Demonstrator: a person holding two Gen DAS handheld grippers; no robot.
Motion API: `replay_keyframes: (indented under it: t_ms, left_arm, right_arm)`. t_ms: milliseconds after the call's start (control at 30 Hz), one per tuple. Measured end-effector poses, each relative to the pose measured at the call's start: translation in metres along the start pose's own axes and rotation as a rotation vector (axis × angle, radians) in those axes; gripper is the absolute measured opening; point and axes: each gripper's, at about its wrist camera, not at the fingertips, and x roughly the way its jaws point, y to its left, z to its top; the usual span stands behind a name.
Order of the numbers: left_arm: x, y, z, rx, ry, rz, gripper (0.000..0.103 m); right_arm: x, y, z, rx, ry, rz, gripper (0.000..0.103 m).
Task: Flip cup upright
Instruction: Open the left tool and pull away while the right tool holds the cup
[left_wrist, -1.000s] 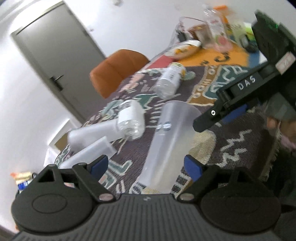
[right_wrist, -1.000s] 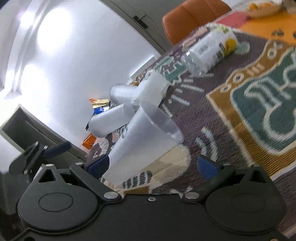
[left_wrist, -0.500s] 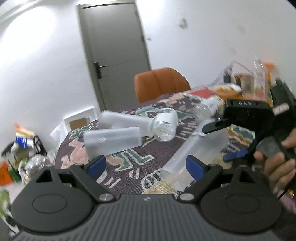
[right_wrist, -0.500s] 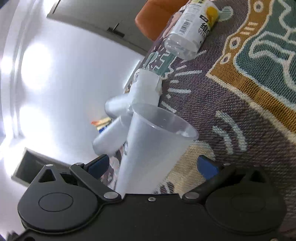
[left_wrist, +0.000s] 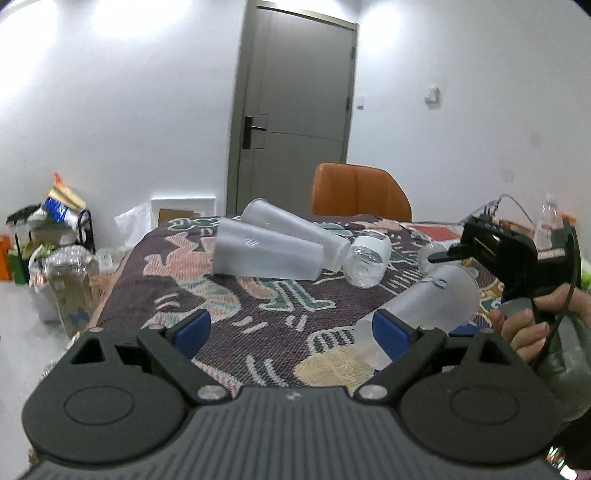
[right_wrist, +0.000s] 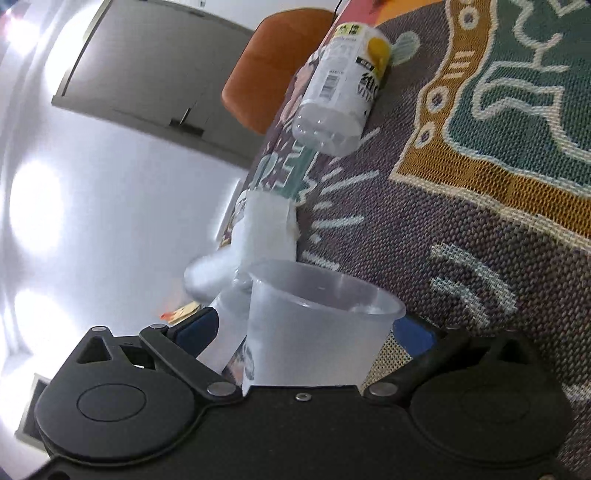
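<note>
The left hand-held gripper (left_wrist: 291, 328) is open, holding nothing. To its right, the frosted cup (left_wrist: 424, 306) leans tilted over the patterned surface (left_wrist: 258, 314). The right hand-held gripper (right_wrist: 306, 332) is open around the cup, apparently without squeezing it. Ahead lies a bottle (right_wrist: 343, 92); its label reads "VIT".

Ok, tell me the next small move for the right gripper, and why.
Probably close the right gripper on the cup before turning it further. The cup sits between the wide-open jaws, apparently not yet clamped, and the left-wrist view shows it tilted with its base on the patterned cloth, so it could slip back down.
</note>
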Motion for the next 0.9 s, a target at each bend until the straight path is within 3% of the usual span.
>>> replay_keyframes:
  t_ms: [133, 200, 333, 367, 567, 733, 900]
  left_arm:
    - [-0.006, 0.009, -0.005, -0.048, -0.011, -0.002, 0.094]
    - [-0.007, 0.012, -0.008, -0.067, -0.009, -0.001, 0.094]
    - [-0.007, 0.014, -0.013, -0.081, -0.001, -0.002, 0.094]
    - [-0.007, 0.014, -0.014, -0.083, 0.0, -0.001, 0.094]
    - [-0.005, 0.008, -0.012, -0.079, 0.002, 0.001, 0.094]
    - [-0.003, 0.002, -0.009, -0.073, -0.004, -0.001, 0.094]
    - [0.0, -0.005, -0.005, -0.069, -0.008, 0.002, 0.094]
  right_arm:
    - [0.0, 0.0, -0.002, 0.01, -0.048, -0.018, 0.1]
    - [-0.002, -0.001, -0.003, -0.001, -0.067, -0.051, 0.083]
    - [-0.003, -0.005, -0.001, -0.03, -0.085, -0.024, 0.079]
    - [-0.003, -0.006, 0.0, -0.022, -0.077, -0.009, 0.073]
    - [-0.011, -0.001, 0.007, -0.077, -0.09, 0.064, 0.071]
    - [-0.03, 0.019, 0.01, -0.217, -0.143, 0.163, 0.071]
    - [-0.054, 0.044, 0.004, -0.458, -0.256, 0.21, 0.071]
